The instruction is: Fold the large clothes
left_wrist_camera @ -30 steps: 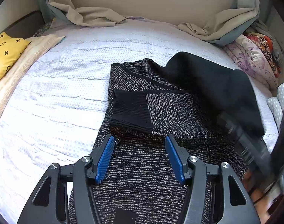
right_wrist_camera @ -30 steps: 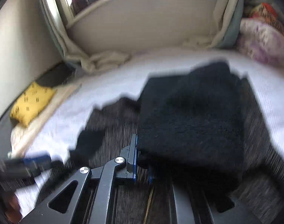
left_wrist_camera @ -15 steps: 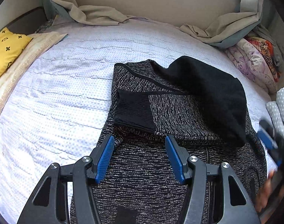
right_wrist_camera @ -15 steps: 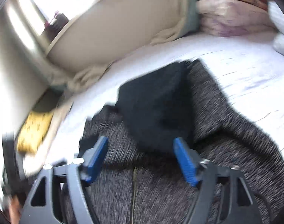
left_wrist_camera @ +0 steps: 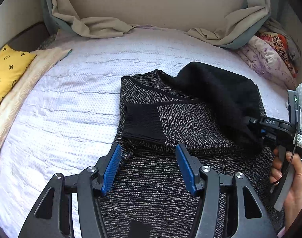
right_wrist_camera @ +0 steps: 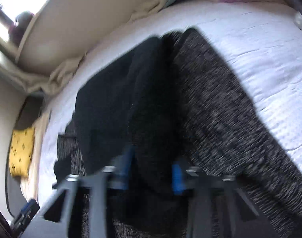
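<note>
A grey-and-black marled sweater (left_wrist_camera: pixel 170 178) lies on the white bedspread (left_wrist_camera: pixel 71 109). One sleeve, with a black cuff (left_wrist_camera: pixel 143 123), is folded across its chest. Its right side is turned over, showing a black fleece flap (left_wrist_camera: pixel 220 91). My left gripper (left_wrist_camera: pixel 149 150) hovers open over the sweater's middle, holding nothing. My right gripper (left_wrist_camera: pixel 250 122), held by a hand (left_wrist_camera: pixel 293 178), is at the flap's lower right edge. In the blurred right wrist view its jaws are closing, with the black flap (right_wrist_camera: pixel 111 99) between the pads of the right gripper (right_wrist_camera: pixel 151 170).
A yellow cushion (left_wrist_camera: pixel 6 73) and a beige cloth strip (left_wrist_camera: pixel 21 91) lie along the bed's left side. Bunched curtains (left_wrist_camera: pixel 103 27) hang at the far edge. Floral bedding (left_wrist_camera: pixel 270 59) is piled at the right.
The right gripper let go of the black flap, opened wide and swung to the right. It is now back at the flap's lower right edge with its jaws nearly together. The left gripper stayed still.
</note>
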The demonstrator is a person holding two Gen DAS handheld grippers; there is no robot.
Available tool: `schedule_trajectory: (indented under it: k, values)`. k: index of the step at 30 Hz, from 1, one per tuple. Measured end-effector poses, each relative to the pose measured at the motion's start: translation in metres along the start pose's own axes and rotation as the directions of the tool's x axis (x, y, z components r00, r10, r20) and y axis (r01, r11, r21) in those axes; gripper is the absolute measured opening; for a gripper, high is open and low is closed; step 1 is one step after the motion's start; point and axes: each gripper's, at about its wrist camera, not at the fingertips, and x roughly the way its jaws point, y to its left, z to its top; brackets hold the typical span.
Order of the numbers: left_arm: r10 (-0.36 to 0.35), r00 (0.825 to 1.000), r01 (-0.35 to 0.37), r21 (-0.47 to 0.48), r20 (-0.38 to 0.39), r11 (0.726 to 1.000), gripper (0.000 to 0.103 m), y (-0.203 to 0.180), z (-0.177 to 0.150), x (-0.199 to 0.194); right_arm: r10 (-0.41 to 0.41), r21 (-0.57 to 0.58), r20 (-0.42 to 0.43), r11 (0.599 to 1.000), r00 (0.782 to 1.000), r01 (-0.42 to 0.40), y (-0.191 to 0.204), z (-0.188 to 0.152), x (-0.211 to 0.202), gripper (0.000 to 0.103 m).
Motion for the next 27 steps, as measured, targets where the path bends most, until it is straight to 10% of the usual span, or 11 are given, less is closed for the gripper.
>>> schedule_trajectory:
  k: [5, 14, 27]
  values:
    - [0.002, 1.0, -0.002, 0.0, 0.013, 1.0, 0.062, 0.002, 0.001, -0.004, 0.114, 0.065, -0.017, 0.991, 0.993, -0.113, 0.02, -0.009, -0.016, 0.003]
    - [0.006, 1.0, -0.005, -0.006, 0.02, 1.0, 0.062, 0.005, -0.001, -0.008, 0.427, 0.194, 0.007, 0.886, 0.904, -0.42, 0.072, -0.042, -0.052, 0.003]
    - [0.048, 0.998, -0.048, 0.003, -0.033, 0.999, 0.062, 0.008, -0.008, 0.017, 0.243, 0.123, -0.07, 0.964, 0.967, -0.234, 0.05, -0.12, -0.005, 0.019]
